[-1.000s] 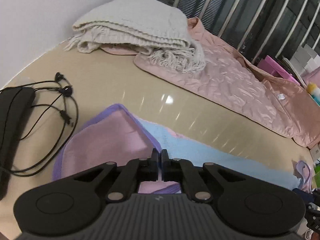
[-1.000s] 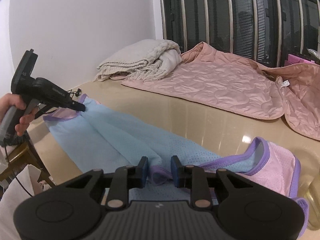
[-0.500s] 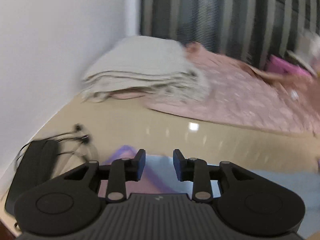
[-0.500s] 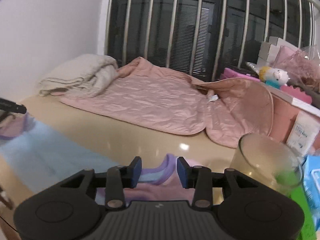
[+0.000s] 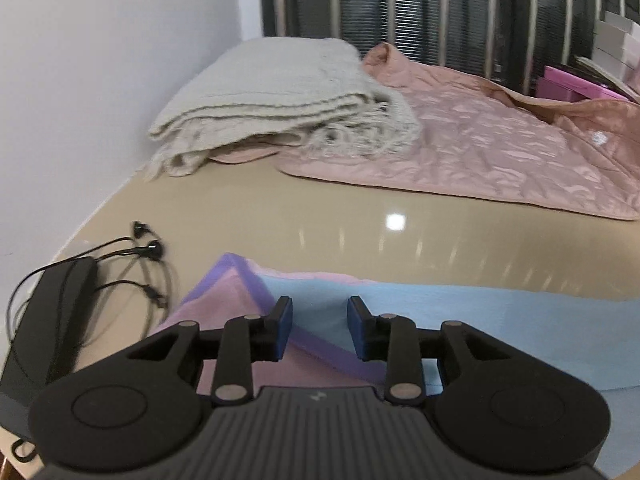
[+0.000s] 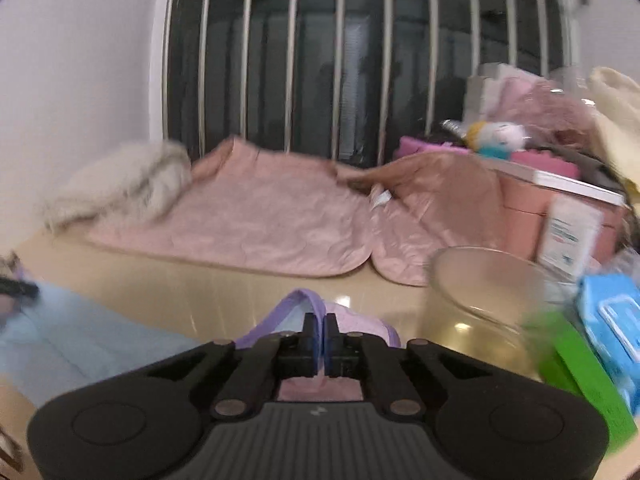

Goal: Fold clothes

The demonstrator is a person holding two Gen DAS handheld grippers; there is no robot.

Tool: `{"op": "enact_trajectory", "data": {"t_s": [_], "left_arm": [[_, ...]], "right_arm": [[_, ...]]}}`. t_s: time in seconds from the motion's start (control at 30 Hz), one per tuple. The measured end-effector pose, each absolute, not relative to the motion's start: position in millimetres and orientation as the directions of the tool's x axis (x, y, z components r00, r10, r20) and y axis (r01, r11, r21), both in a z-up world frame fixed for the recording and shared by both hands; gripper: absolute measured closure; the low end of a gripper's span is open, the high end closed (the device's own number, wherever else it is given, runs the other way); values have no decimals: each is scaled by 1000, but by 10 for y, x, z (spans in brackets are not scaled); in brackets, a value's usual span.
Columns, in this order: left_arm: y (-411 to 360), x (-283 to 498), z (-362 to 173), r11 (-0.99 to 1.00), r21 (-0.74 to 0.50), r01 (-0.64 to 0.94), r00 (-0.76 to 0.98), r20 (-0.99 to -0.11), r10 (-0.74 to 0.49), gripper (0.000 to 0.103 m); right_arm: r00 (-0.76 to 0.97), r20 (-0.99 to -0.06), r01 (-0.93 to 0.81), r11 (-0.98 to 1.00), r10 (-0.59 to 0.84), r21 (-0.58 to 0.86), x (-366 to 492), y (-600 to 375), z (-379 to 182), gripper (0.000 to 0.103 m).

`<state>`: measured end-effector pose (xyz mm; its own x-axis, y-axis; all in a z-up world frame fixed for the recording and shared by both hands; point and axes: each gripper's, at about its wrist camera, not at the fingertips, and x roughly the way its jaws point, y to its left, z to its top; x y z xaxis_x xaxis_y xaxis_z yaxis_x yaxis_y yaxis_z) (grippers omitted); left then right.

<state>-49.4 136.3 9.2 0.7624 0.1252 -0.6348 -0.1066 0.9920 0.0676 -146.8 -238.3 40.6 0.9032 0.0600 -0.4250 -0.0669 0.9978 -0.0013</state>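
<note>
Nearest to us in the left wrist view, our left gripper point(image 5: 319, 322) hangs over the blue garment point(image 5: 460, 320), its fingers spread with only a gap between them; the pads press on nothing, though the cloth lies below. The garment stretches across the beige table point(image 5: 320, 216), blue on the face, pink on the turned-back part, with a purple trim point(image 5: 248, 276) along its edge. Left of the garment lie black earphones point(image 5: 148, 246) with tangled cable, and beside them a long black case point(image 5: 56, 320).

In the right wrist view, our right gripper point(image 6: 319, 326) has its fingers pressed together on the garment's far end, pinching the purple-trimmed pink edge point(image 6: 296, 304), which rises in a small loop above the fingertips. Right of that end stands a clear glass jar point(image 6: 480, 300), and further right a blue wipes pack point(image 6: 612, 316) and a green strip point(image 6: 580, 368), both blurred.

Beyond the garment, further back on the table, a pink quilted jacket point(image 5: 480, 152) lies spread flat. A folded cream knitted blanket point(image 5: 280, 100) with fringe rests on the jacket's left end, near the white wall. Behind both stands a window with metal bars point(image 6: 340, 60), and to the right of the jacket boxes and a plush toy point(image 6: 496, 136) are piled.
</note>
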Motion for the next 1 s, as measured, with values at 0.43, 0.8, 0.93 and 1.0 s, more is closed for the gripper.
{"op": "enact_trajectory", "data": {"t_s": [0.43,0.8,0.93,1.0], "left_arm": [[1307,-763,380,990,-110,-93,805,-594,10,74],[341,-680,114,979,-88,185,740,-643,-198,69],[450,-794,86,985,-55,164,760,-630,-162,68],[504,-839,84,986,-62,158,760,-630,-161,68]], "right_arm": [[861,-507,63,979,45,195,-2024,-2917,35,90],[890,-427,-110,984,161,143,-1505,-2567,256,75],[842,-510,-58,970,175,237,-1404,-2688,80,82],[848,-514,-25,978,132,209,-1525,-2704,-1,91]]}}
